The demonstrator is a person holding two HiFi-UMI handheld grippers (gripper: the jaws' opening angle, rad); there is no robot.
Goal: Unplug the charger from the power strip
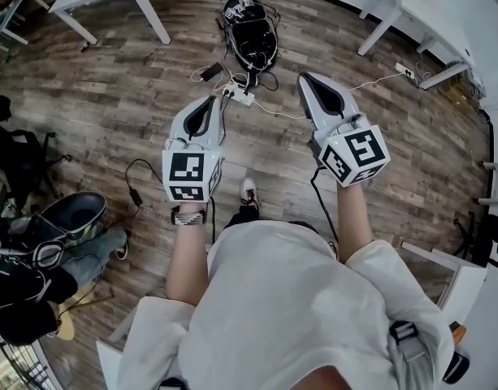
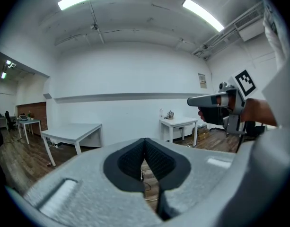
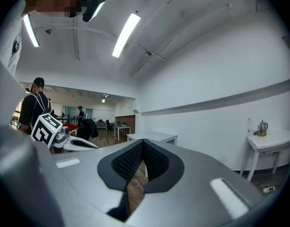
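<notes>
Power strip (image 1: 239, 95) at 2 o'clock of left gripper (image 1: 210, 102), nearer than right gripper (image 1: 307, 78); strip axis 10–4 o'clock; both grippers clenched, empty.

I am holding both bare forearms stretched out ahead of me, side by side and apart, gripping the left gripper (image 1: 209, 104) and the right gripper (image 1: 310, 81); both are pointing forward, their jaws pressing together with nothing between them

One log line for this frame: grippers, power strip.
phase: pre-grasp | left gripper: jaws shut, empty | right gripper: jaws shut, empty | power strip: on floor ahead, untouched, cables attached
</notes>
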